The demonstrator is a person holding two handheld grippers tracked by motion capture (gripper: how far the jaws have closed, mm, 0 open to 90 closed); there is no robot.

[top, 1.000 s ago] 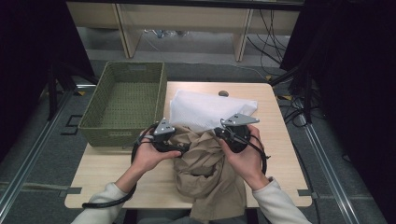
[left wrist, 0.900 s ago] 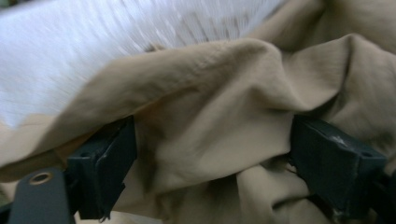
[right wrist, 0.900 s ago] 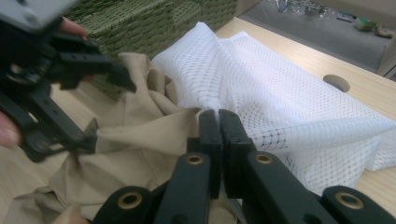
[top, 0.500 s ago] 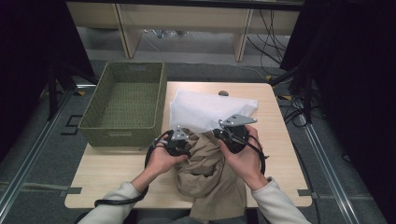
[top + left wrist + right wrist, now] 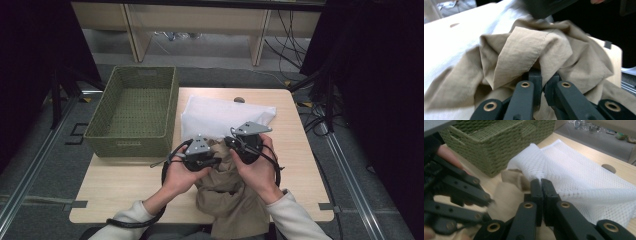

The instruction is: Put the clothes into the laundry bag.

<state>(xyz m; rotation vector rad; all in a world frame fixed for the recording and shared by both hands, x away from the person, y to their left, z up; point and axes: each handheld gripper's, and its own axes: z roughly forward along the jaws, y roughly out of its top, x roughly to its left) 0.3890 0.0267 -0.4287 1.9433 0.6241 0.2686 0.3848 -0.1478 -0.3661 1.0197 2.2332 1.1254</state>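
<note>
A crumpled tan cloth (image 5: 230, 192) lies at the table's front and hangs over its near edge. Behind it is a white mesh bag (image 5: 220, 112). My left gripper (image 5: 216, 161) is at the cloth's top left. Its jaws have just been closing and are shut on a fold of tan cloth (image 5: 524, 47), which drapes over the left gripper (image 5: 543, 75). My right gripper (image 5: 231, 142) is close beside it, shut on the near edge of the mesh bag (image 5: 579, 177), which bunches at the tips of the right gripper (image 5: 541, 183).
A green woven basket (image 5: 130, 141) stands with nothing in it at the table's left edge, and its wall (image 5: 499, 147) is near both grippers. Bare wooden table (image 5: 125, 182) lies to the front left. Cables trail from both grippers.
My left gripper moved right across the tan cloth toward the right gripper and shut on a fold of it. The right gripper stayed put, shut on the mesh bag.
</note>
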